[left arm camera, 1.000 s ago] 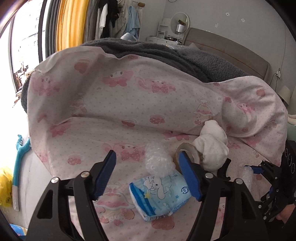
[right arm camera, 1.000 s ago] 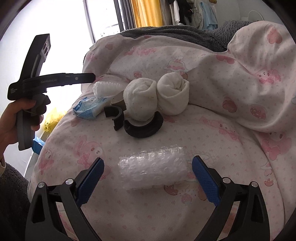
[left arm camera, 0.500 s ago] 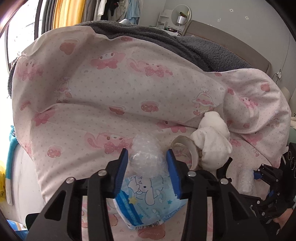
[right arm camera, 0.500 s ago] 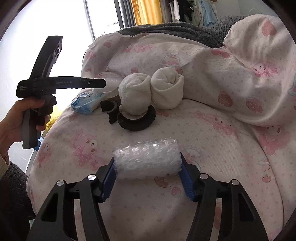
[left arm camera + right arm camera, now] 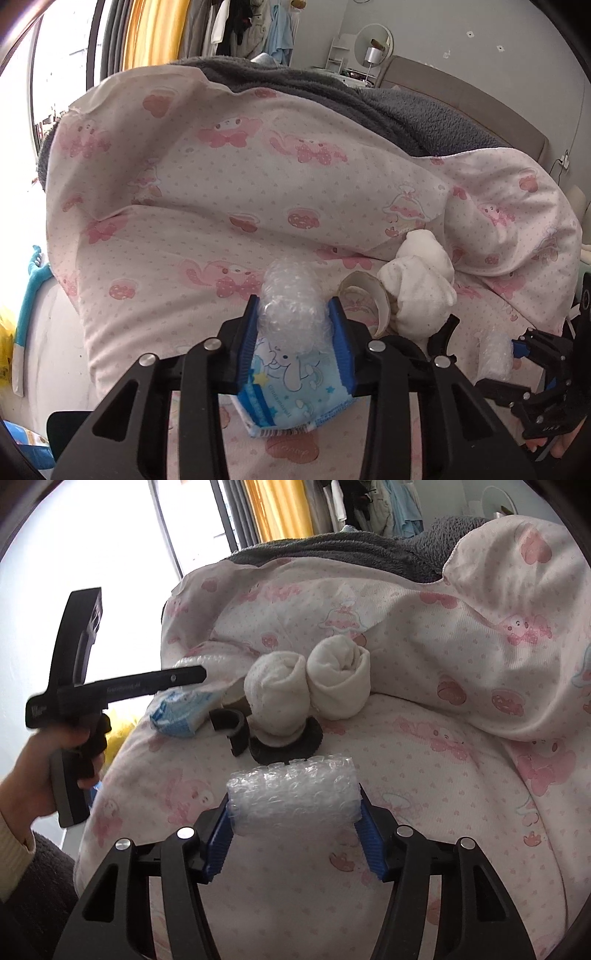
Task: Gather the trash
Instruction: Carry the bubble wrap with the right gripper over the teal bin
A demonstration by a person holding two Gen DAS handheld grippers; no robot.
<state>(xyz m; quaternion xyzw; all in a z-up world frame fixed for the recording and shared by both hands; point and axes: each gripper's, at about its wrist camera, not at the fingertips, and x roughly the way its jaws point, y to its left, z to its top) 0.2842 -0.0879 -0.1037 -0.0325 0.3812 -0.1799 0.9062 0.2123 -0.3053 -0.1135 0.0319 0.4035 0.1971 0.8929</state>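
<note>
Lifting both rolls straight up off the soft pink quilt looks like the safest way to finish this grab, since bubble wrap squashes and can slip from a loose pinch. Low in the left wrist frame, the left gripper is clamped on a bubble-wrap wad, with the blue tissue pack caught between the same fingers beneath it. At the bottom centre of the right wrist frame, the right gripper squeezes a bubble-wrap roll by its ends. Both claws stood wide a second ago; half a second ago they had closed, and the tissue pack now rides higher.
</note>
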